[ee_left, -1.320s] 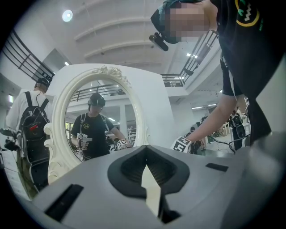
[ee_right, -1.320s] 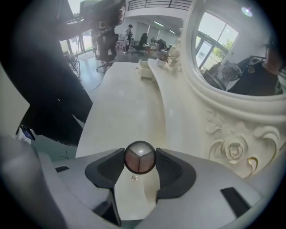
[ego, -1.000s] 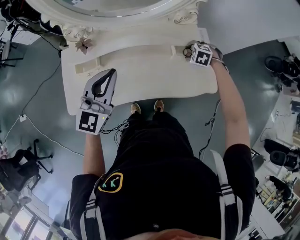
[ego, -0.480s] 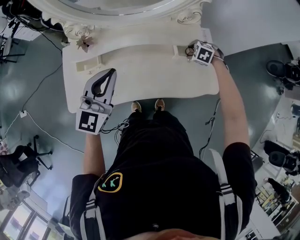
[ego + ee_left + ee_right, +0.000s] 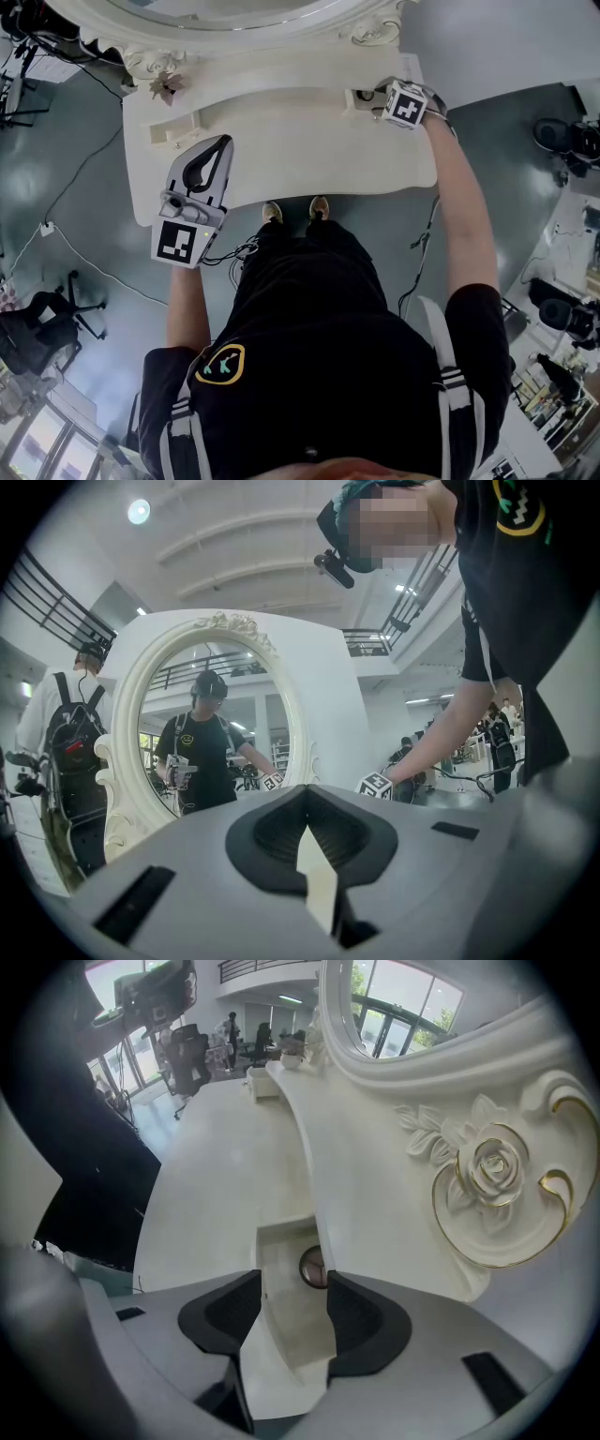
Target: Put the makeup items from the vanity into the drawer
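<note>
My right gripper hangs at the vanity's back right corner, its marker cube towards me. Its jaws stand apart over a small open drawer, the same drawer that shows in the head view. I see nothing pressed between the pads. A round brownish makeup item lies at the drawer's far end, partly behind one fingertip. My left gripper hovers over the vanity's front left edge. In the left gripper view its jaws meet at the tips and hold nothing.
An oval mirror in a carved white frame rises behind the top. A second small box-like drawer sits at the back left, with a dried flower ornament beside it. My feet stand at the front edge. Cables cross the floor at the left.
Both grippers stay where they were; only the head camera has shifted slightly.
</note>
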A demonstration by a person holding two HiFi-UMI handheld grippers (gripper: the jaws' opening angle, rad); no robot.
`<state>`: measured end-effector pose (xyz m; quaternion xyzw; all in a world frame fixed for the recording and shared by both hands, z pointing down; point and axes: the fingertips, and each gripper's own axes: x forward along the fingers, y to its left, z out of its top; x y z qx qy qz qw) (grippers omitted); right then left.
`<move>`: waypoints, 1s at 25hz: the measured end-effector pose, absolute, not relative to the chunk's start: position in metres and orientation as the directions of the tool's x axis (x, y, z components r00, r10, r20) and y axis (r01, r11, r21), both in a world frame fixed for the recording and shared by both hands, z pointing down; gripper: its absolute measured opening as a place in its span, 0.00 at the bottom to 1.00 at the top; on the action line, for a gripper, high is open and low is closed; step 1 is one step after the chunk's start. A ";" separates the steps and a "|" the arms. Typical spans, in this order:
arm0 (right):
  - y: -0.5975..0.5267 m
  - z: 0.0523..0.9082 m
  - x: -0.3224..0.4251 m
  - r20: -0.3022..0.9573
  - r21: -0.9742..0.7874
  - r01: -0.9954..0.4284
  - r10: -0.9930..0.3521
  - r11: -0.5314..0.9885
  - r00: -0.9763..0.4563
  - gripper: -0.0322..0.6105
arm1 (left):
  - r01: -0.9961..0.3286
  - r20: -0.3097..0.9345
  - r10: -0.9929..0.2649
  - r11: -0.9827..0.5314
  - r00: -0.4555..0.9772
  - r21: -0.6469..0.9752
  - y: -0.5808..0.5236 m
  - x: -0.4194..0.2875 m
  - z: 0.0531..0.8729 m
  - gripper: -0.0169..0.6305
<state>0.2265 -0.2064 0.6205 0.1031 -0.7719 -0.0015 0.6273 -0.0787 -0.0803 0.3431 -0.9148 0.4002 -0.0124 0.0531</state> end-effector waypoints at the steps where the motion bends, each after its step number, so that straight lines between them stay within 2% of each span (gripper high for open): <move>1: -0.207 0.621 0.227 0.969 0.137 -0.153 -0.164 0.979 -0.185 0.42 | -0.729 -0.021 -0.732 -0.675 0.681 -0.115 -0.080 -0.079 0.344 0.05; 6: -0.206 0.606 0.222 0.958 0.170 -0.135 -0.196 0.976 -0.210 0.42 | -0.732 -0.020 -0.736 -0.671 0.677 -0.114 -0.082 -0.079 0.343 0.05; 12: -0.198 0.543 0.184 0.888 0.277 -0.114 -0.300 0.954 -0.349 0.42 | -0.733 -0.024 -0.734 -0.673 0.678 -0.098 -0.083 -0.074 0.338 0.05; 20: -0.136 0.444 0.099 0.633 0.325 -0.182 -0.356 0.928 -0.687 0.42 | -0.730 -0.034 -0.732 -0.674 0.681 -0.112 -0.084 -0.071 0.331 0.05; 25: -0.102 0.396 0.058 0.487 0.369 -0.203 -0.375 0.907 -0.789 0.40 | -0.731 -0.041 -0.733 -0.671 0.679 -0.121 -0.083 -0.069 0.327 0.05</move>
